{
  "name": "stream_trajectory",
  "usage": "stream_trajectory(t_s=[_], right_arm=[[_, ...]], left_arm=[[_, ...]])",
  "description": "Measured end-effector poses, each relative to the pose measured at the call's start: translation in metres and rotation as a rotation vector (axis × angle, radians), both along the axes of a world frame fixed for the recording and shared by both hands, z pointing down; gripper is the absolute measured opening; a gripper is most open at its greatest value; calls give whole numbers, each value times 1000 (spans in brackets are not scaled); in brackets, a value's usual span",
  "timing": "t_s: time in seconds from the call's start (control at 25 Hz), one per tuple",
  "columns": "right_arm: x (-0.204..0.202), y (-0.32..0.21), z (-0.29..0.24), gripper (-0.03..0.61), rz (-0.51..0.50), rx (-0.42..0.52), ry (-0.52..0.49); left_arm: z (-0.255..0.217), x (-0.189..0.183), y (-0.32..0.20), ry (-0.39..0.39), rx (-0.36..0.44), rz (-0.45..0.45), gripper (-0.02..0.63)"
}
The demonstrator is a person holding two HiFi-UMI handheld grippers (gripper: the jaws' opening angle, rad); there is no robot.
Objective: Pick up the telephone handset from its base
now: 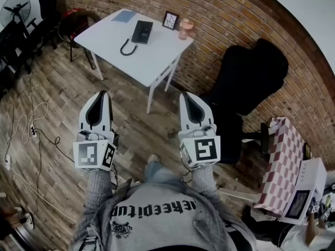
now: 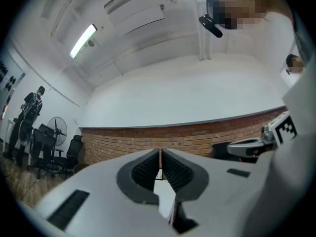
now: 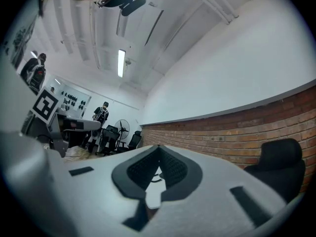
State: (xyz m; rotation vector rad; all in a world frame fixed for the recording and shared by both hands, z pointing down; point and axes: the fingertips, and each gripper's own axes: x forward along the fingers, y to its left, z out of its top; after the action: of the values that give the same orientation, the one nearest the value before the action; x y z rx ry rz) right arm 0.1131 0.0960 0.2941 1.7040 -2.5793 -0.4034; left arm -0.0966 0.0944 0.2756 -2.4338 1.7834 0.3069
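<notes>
Lying flat on the white bench (image 1: 162, 52) by the brick wall (image 1: 220, 20), the black telephone (image 1: 142, 31) was a slim rectangular slab, its long axis running away from the person and leaning a little to the right in the head view. A dark cord (image 1: 127, 48) curled in a loop off its near end. At that size the handset could not be told apart from the base. Beside the telephone sat a pale blue sheet (image 1: 124, 16), a small dark picture frame (image 1: 170, 20) and a pinkish cup (image 1: 185, 27).

Both tongs were held well short of the bench, over the wooden plank floor (image 1: 57, 93). The left tongs (image 1: 102, 94) were clenched, their ribbed black pads pressed together with nothing between them. The right tongs (image 1: 186, 95) were likewise clenched and empty. Each had a smooth white shell and a cube with square markers at the rear. A black padded office chair (image 1: 251, 77) stood to the right of the bench, and a checked red and white cloth (image 1: 282, 161) lay further right
</notes>
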Motion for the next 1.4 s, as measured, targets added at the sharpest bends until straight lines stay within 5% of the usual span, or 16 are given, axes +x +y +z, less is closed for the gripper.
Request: stream_trajectory(t_s=[0.72, 1.4], right_arm=[[16, -114, -13, 3, -115, 38, 2], [31, -178, 9, 3, -87, -15, -24]], left_arm=[[-20, 30, -97, -24, 49, -71, 15], [-2, 44, -164, -26, 2, -47, 15]])
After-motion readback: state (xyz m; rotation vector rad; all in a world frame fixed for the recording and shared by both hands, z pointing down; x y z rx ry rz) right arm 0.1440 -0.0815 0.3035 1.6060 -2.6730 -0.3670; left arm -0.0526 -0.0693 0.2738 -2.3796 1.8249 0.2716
